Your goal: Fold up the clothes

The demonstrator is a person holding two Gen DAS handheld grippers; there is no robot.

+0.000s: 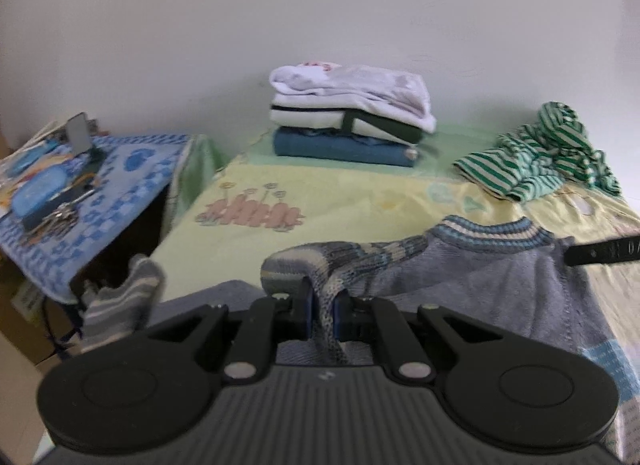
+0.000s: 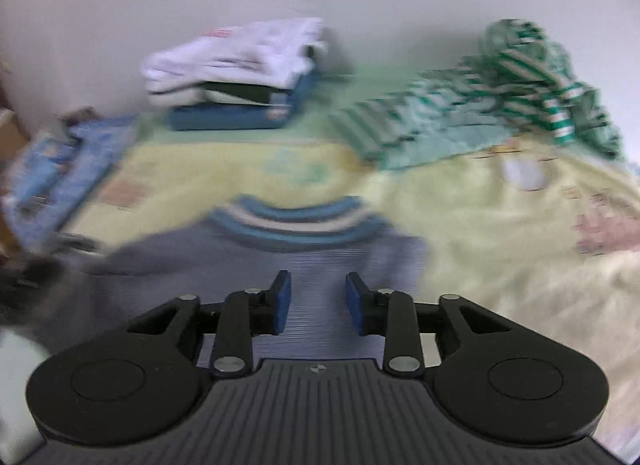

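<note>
A grey knit sweater (image 1: 500, 281) with a blue and cream striped collar (image 1: 492, 235) lies on the yellow-green bed sheet (image 1: 340, 193). My left gripper (image 1: 322, 305) is shut on the sweater's striped sleeve (image 1: 340, 257), lifted off the bed. The other cuff (image 1: 124, 305) hangs at the left. In the blurred right wrist view, my right gripper (image 2: 318, 297) stands open just above the sweater (image 2: 312, 265) body, below the collar (image 2: 296, 221), with nothing between its fingers. The tip of that gripper (image 1: 600, 251) shows at the right edge of the left wrist view.
A stack of folded clothes (image 1: 348, 121) sits at the back against the wall. A crumpled green-striped garment (image 1: 544, 153) lies at the back right. Left of the bed is a side table (image 1: 132, 193) with a blue cloth, keys and small items.
</note>
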